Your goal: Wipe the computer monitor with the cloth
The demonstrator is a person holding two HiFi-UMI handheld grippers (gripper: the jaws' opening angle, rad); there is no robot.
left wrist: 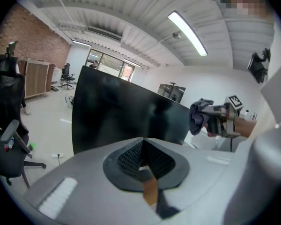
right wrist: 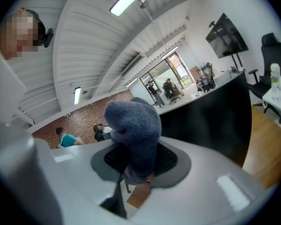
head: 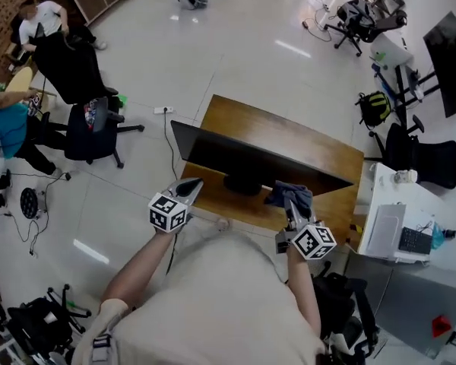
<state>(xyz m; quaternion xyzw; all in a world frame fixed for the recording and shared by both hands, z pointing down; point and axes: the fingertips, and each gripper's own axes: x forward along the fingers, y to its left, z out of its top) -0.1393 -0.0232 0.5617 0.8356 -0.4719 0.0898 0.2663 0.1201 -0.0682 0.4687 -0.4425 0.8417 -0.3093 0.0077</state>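
A black computer monitor (head: 251, 152) stands on a wooden desk (head: 289, 135), its dark screen (left wrist: 122, 111) facing me. My right gripper (head: 292, 204) is shut on a bunched blue-grey cloth (head: 289, 195), held just in front of the screen's right part; the cloth (right wrist: 133, 135) fills the right gripper view and I also see that cloth (left wrist: 200, 115) at the right of the left gripper view. My left gripper (head: 188, 190) hangs near the screen's lower left corner, its jaws closed with nothing between them.
A white side table (head: 403, 219) with a laptop stands to the right. Black office chairs (head: 87, 124) and people sit at the left. Another chair (head: 429, 158) is at the right. A wall screen (head: 452, 59) hangs far right.
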